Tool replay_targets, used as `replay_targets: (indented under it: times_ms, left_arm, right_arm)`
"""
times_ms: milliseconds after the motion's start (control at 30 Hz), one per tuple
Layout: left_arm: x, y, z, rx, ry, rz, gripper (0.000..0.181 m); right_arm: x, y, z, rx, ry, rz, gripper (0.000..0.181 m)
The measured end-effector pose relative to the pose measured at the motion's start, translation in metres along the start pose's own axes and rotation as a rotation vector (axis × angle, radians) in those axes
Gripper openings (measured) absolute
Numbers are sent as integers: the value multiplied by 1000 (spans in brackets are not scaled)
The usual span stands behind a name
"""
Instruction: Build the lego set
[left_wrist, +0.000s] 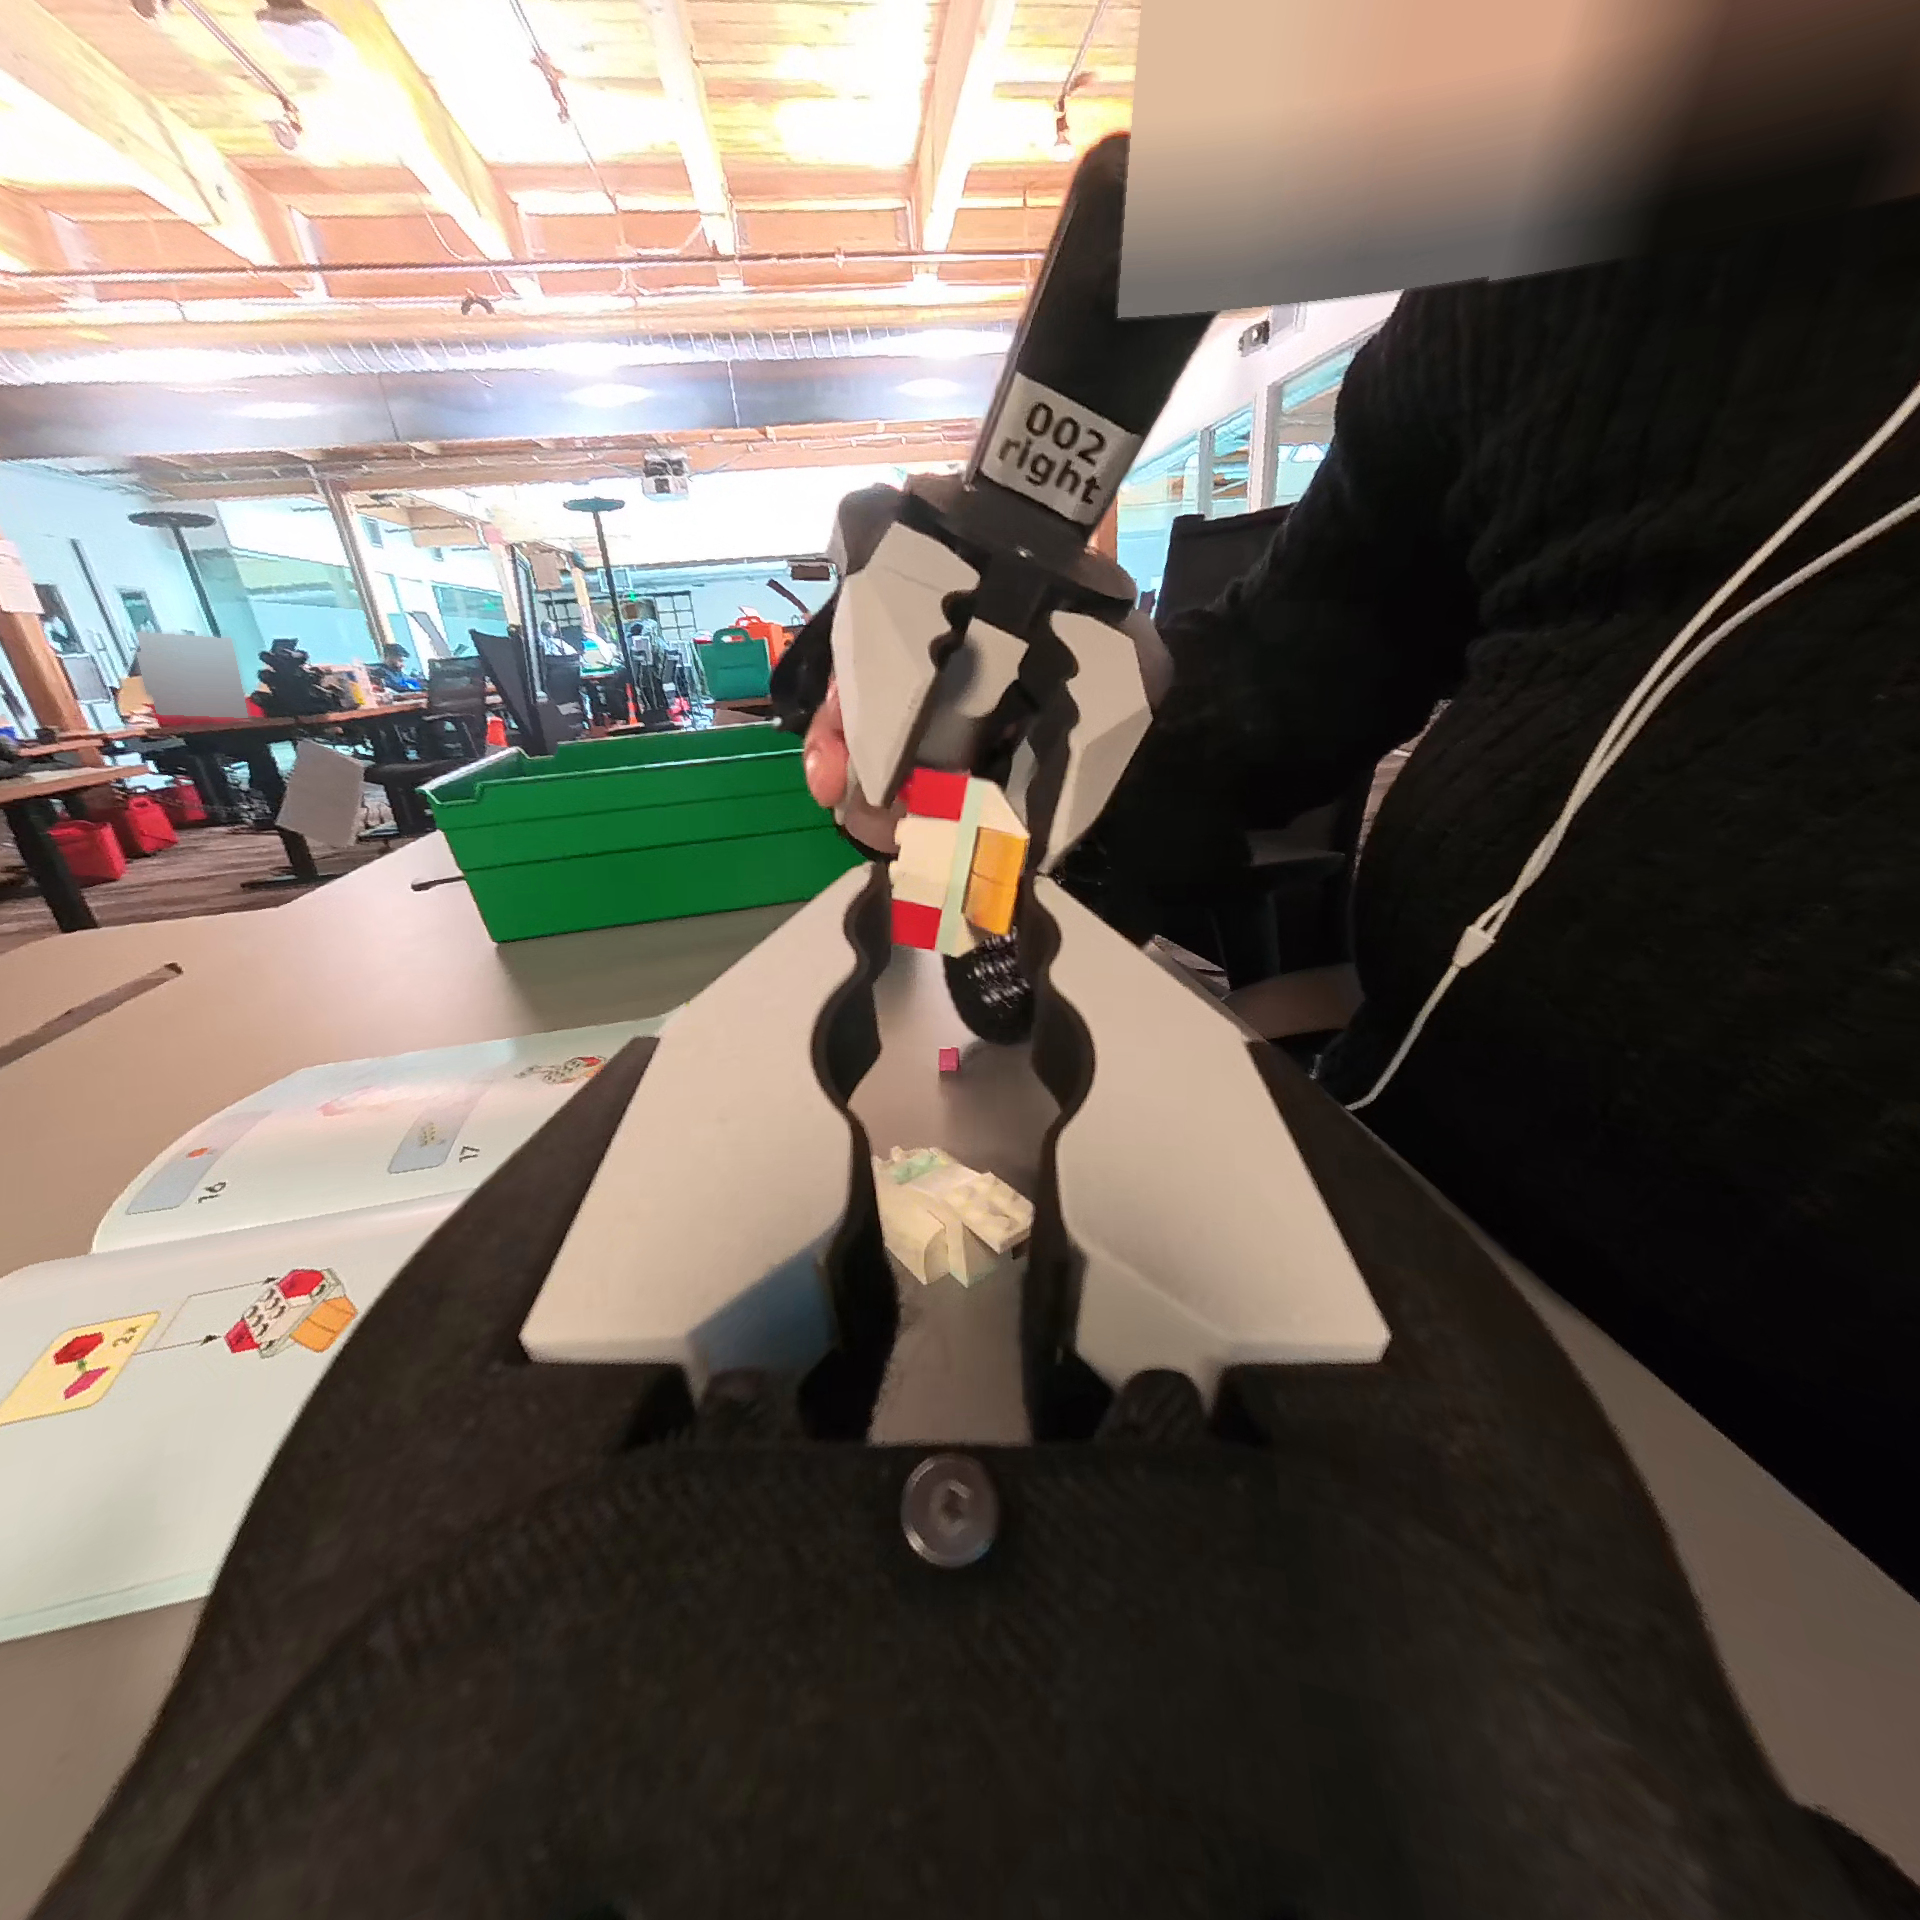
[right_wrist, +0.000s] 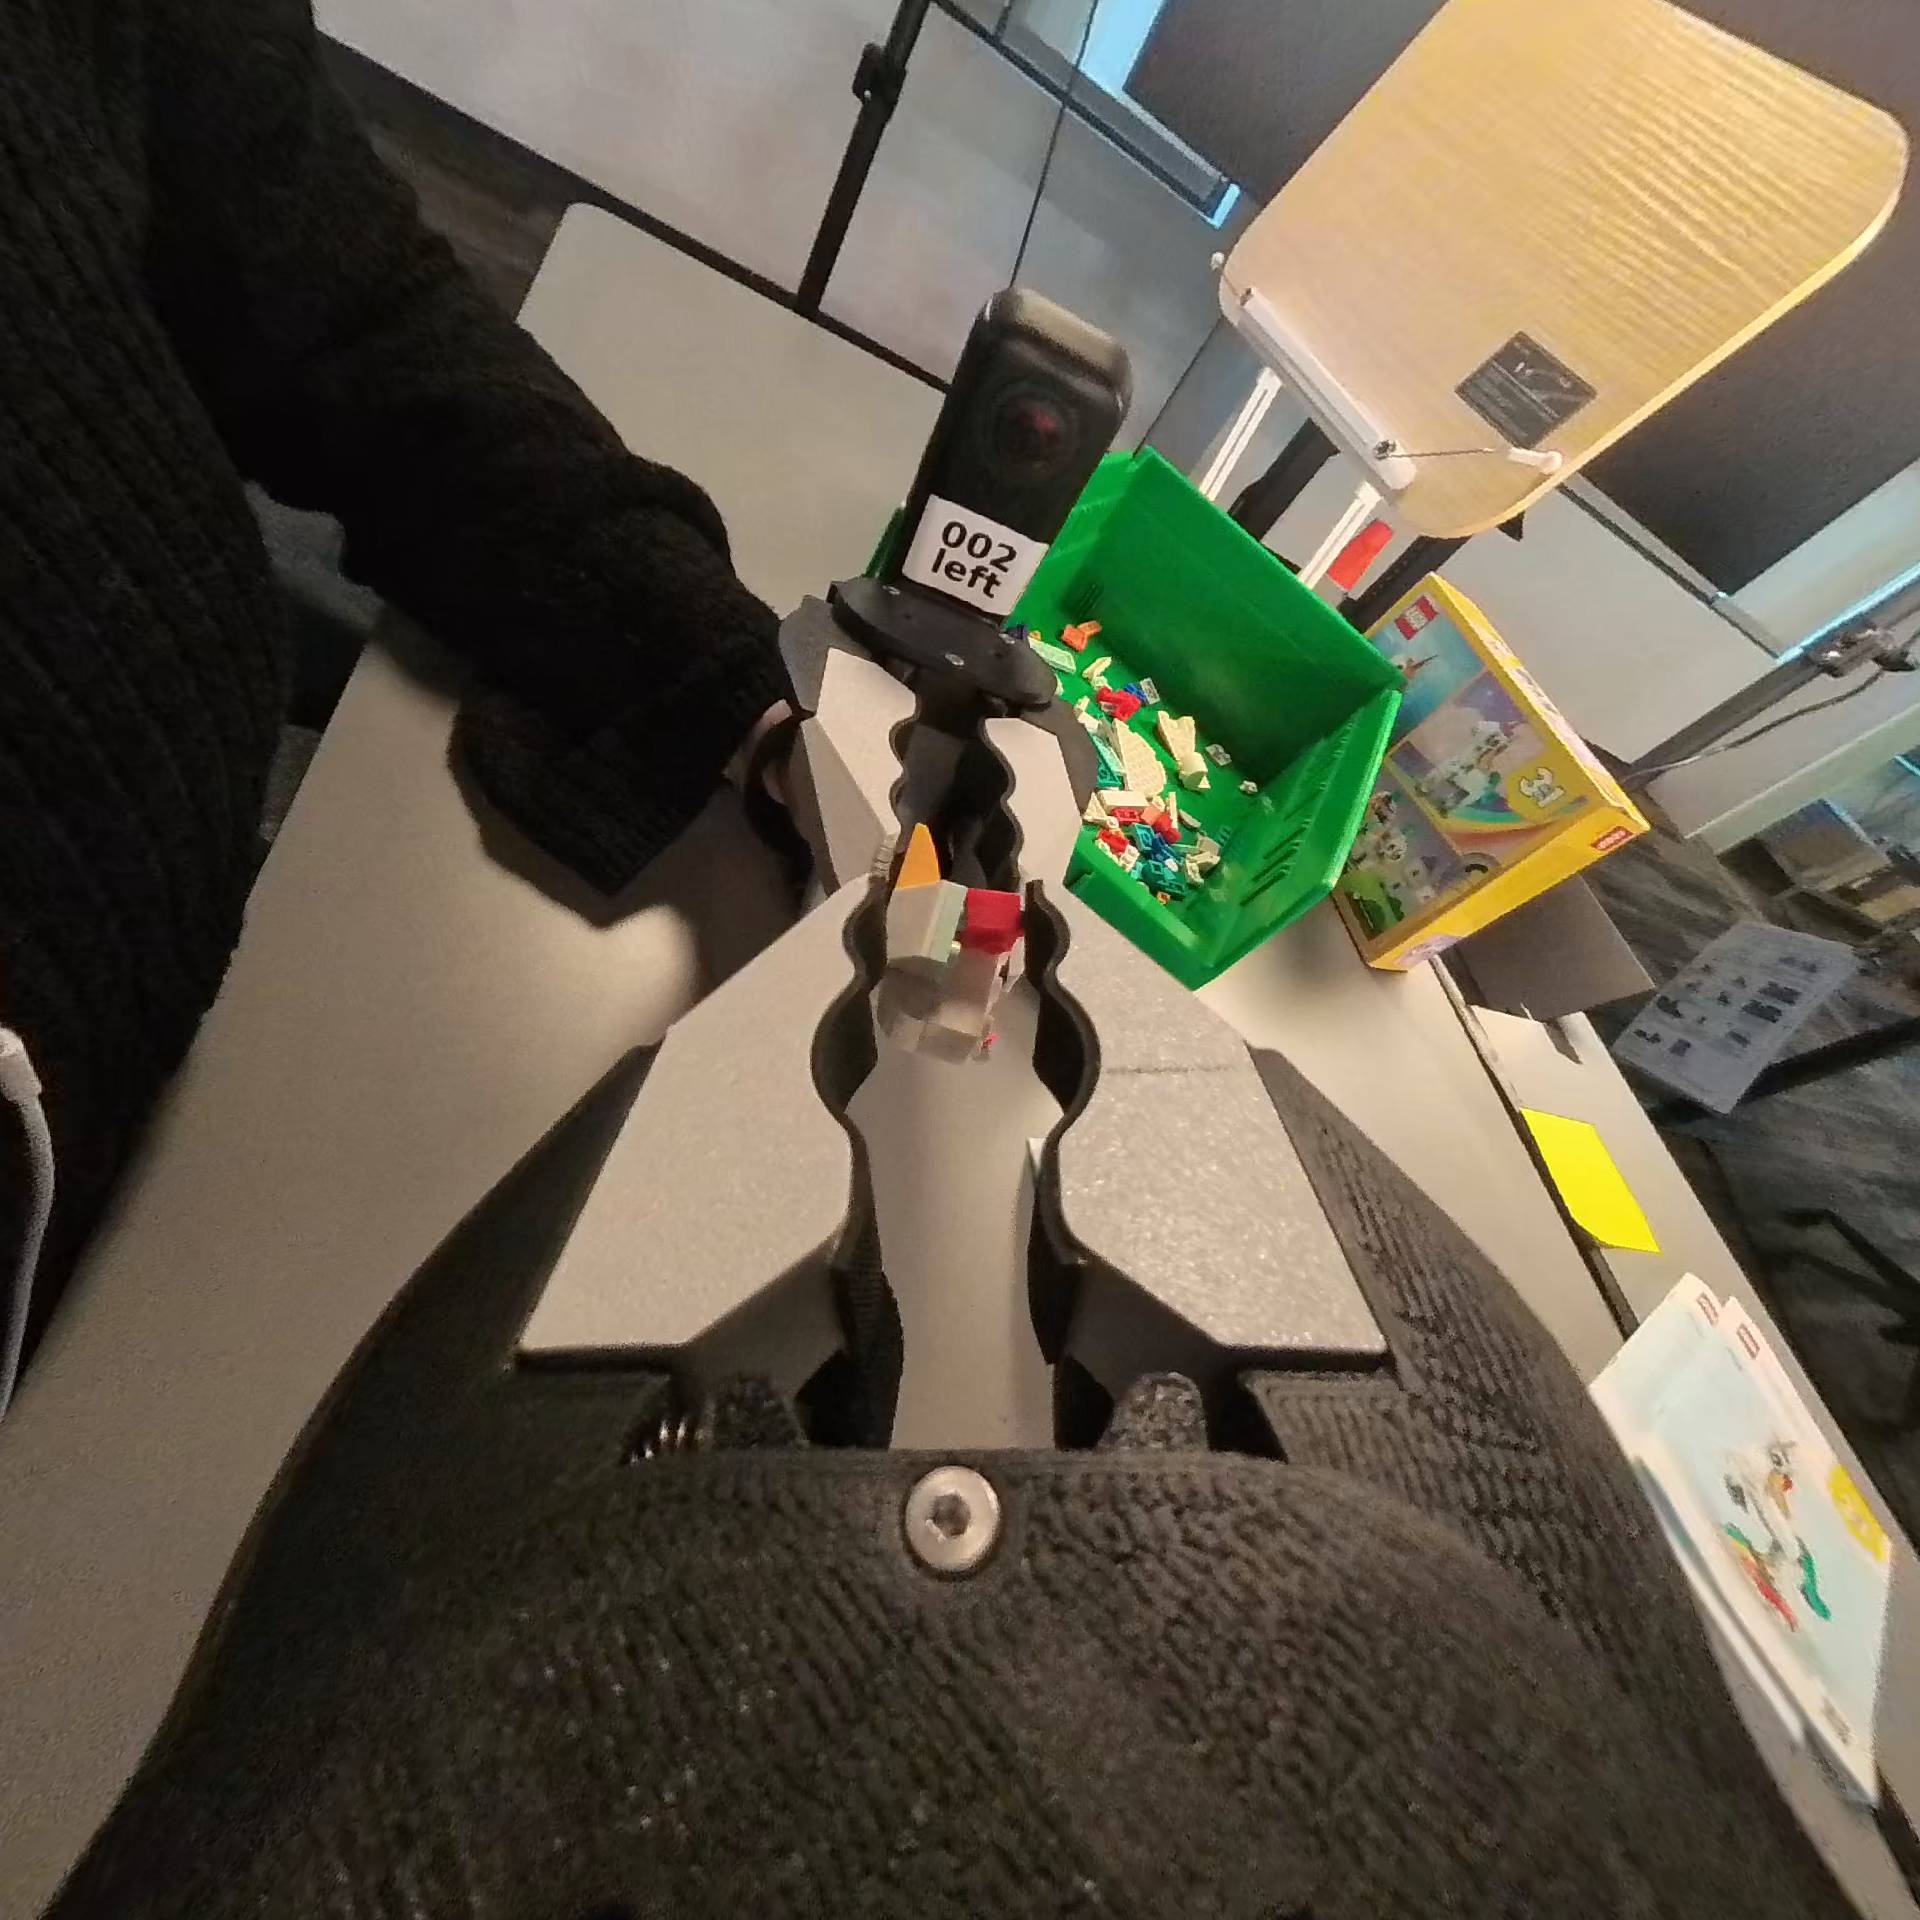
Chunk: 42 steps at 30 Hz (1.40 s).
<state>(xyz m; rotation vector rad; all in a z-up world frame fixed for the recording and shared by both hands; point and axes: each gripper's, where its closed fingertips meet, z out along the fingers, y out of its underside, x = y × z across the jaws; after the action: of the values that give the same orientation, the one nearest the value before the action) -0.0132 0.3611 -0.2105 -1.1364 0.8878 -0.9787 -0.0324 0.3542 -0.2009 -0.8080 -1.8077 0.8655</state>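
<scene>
Two tongs, left (left_wrist: 951, 883) and right (right_wrist: 951, 914), apparently both pinch one small brick assembly (left_wrist: 956, 862) above one table (left_wrist: 312, 977).

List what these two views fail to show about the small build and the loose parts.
- Small build: which fingers actually grip it is unclear in both wrist views; the tips overlap it.
- Pale pieces on the table: blurred, left wrist view.
- Green bin parts: too small to identify, right wrist view.
</scene>
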Motion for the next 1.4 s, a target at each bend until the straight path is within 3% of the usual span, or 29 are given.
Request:
replay_targets:
  times_ms: [367, 567, 767, 900, 1400]
  left_arm:
    - [-6, -5, -3, 23, -40, 14, 23]
    - [-5, -2, -3, 5, -33, 24, 23]
    - [-7, 5, -3, -33, -40, 29, 23]
    - [-9, 5, -3, -31, -53, 41, 23]
    - [-1, 12, 1, -71, -17, 80, 23]
  right_arm:
    - [8, -2, 1, 61, 116, 79, 23]
    - [6, 0, 0, 81, 135, 31, 23]
    - [5, 6, -1, 109, 104, 122, 24]
    - [2, 8, -6, 114, 79, 148, 50]
    - [-8, 18, -14, 129, 49, 221, 23]
